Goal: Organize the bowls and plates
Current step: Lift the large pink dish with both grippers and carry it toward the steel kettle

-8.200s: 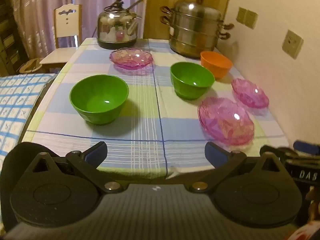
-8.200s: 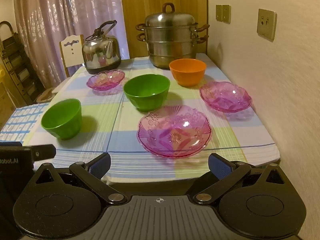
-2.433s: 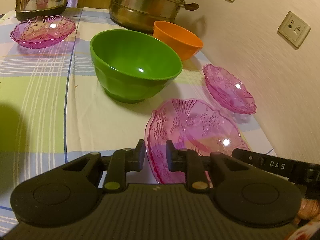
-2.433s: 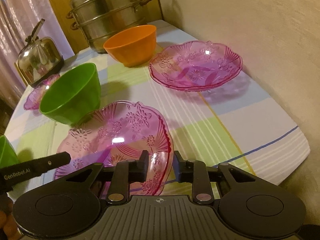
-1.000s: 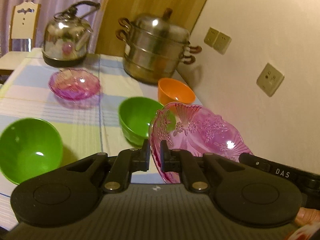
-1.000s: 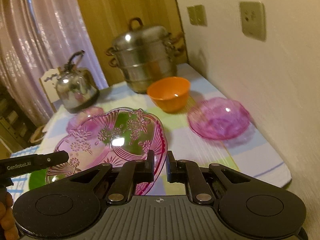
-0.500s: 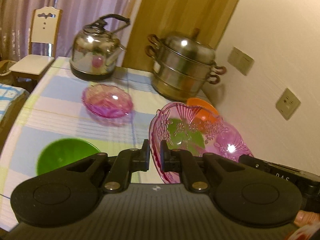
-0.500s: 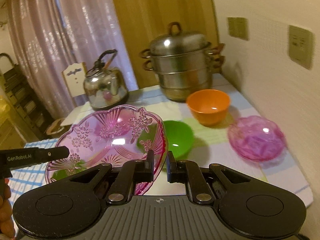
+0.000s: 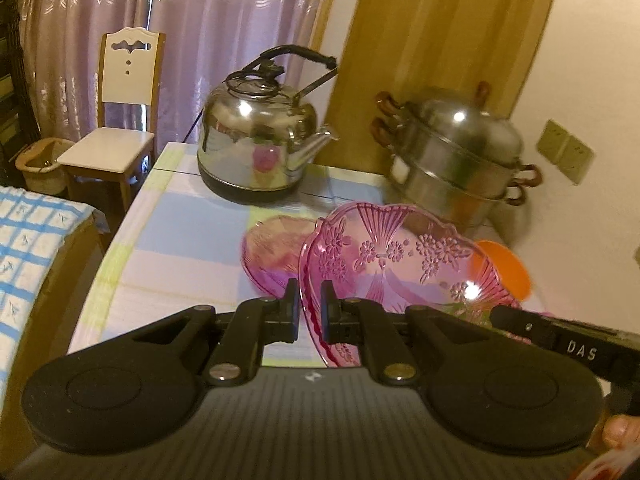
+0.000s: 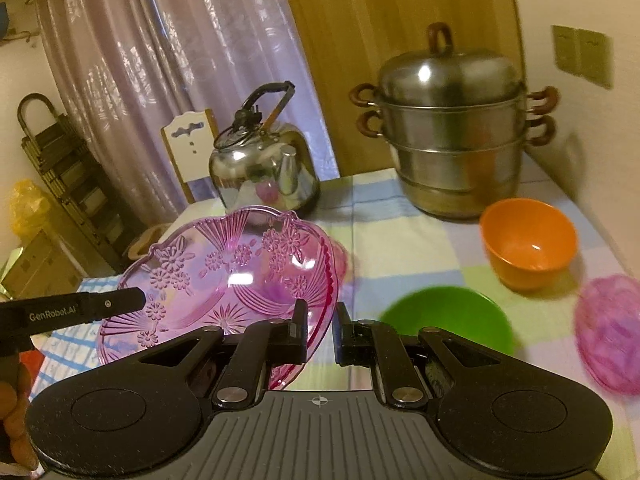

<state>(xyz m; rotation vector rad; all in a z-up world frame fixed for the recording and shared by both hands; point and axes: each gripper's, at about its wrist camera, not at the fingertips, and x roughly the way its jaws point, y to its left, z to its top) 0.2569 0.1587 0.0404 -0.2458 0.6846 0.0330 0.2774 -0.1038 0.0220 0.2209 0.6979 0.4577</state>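
Note:
A large pink glass plate (image 9: 400, 264) is held in the air above the table by both grippers. My left gripper (image 9: 310, 316) is shut on its left rim. My right gripper (image 10: 320, 332) is shut on its right rim; the plate also shows in the right wrist view (image 10: 224, 280). A smaller pink plate (image 9: 268, 256) lies on the table just beyond and below it, near the kettle. A green bowl (image 10: 448, 316), an orange bowl (image 10: 528, 240) and another pink plate (image 10: 608, 332) sit to the right.
A steel kettle (image 9: 260, 152) and a stacked steel steamer pot (image 10: 452, 140) stand at the table's far end. The wall (image 9: 580, 80) runs along the right side. A white chair (image 9: 120, 120) stands past the far left corner. A checked cloth (image 9: 28, 248) lies left.
Both grippers have carried the large pink plate up and toward the far left, over the small pink plate by the kettle. The green bowl on the left has left the left wrist view.

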